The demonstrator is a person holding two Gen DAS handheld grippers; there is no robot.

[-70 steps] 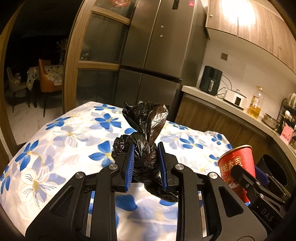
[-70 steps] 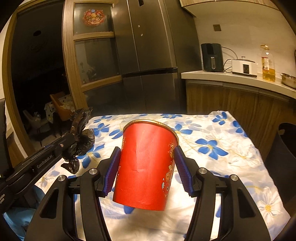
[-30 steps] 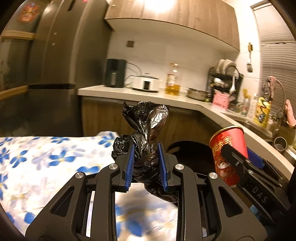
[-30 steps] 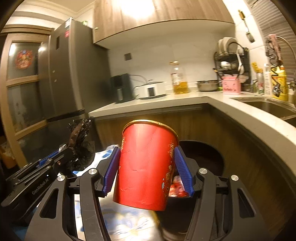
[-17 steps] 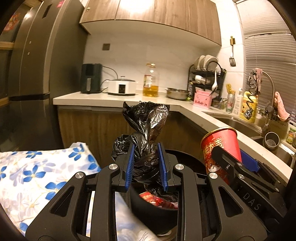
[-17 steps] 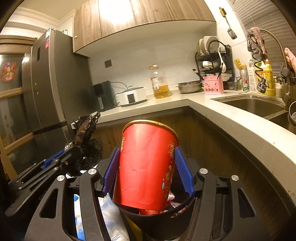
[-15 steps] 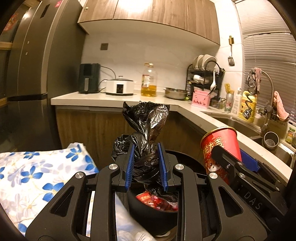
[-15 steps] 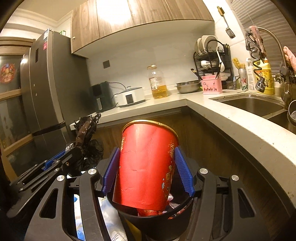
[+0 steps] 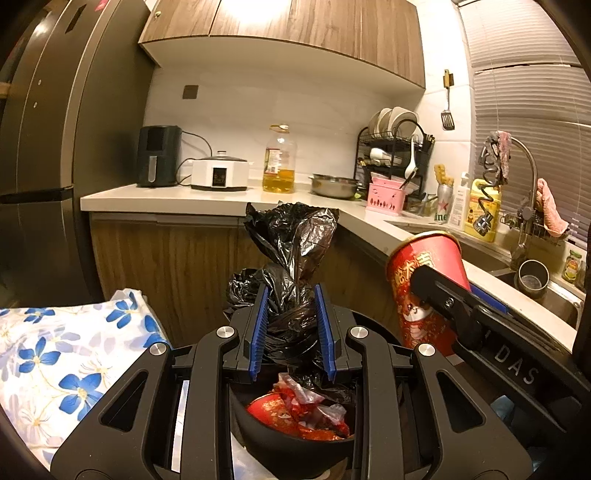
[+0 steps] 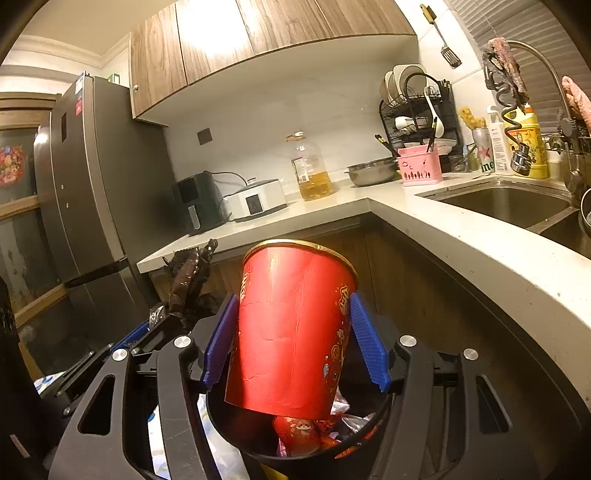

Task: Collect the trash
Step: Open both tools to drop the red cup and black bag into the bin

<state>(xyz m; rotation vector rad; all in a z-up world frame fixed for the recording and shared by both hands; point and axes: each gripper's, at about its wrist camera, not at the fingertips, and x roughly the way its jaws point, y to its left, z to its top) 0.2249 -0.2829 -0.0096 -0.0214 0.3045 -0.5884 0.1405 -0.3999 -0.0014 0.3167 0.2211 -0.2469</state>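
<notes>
Right now my left gripper point(image 9: 291, 328) is level over the black trash bin point(image 9: 291, 448), its blue-padded jaws clamped on the twisted neck of a black garbage bag point(image 9: 291, 251); the bag's crumpled top stands up above the pads and its tail hangs down into the bin's mouth. My right gripper point(image 10: 293, 339) sits just to the right of the left one, also above the bin point(image 10: 236, 435), jaws clamped on the sides of a red paper noodle cup point(image 10: 291, 332). The cup is roughly upright, leaning a little, with its base right over the bin's opening.

Inside the bin I see red wrappers and crumpled plastic point(image 9: 299, 410). Left of the bin lies a cloth with blue flowers point(image 9: 70, 354). Behind the bin runs a pale L-shaped worktop point(image 9: 207, 197) on wooden cabinets, with a steel sink point(image 10: 506, 201) at its right end and a dark refrigerator point(image 9: 40, 147) at its left. Wooden wall cupboards point(image 9: 295, 29) hang above.

Counted on the worktop: one black air fryer point(image 9: 158, 156), one white cooker point(image 9: 219, 172), one bottle of oil point(image 9: 279, 160), one steel bowl point(image 9: 334, 184), one pink utensil holder point(image 9: 384, 197) and one dish rack point(image 9: 397, 155). Of trash in my grip: one bag, one cup.
</notes>
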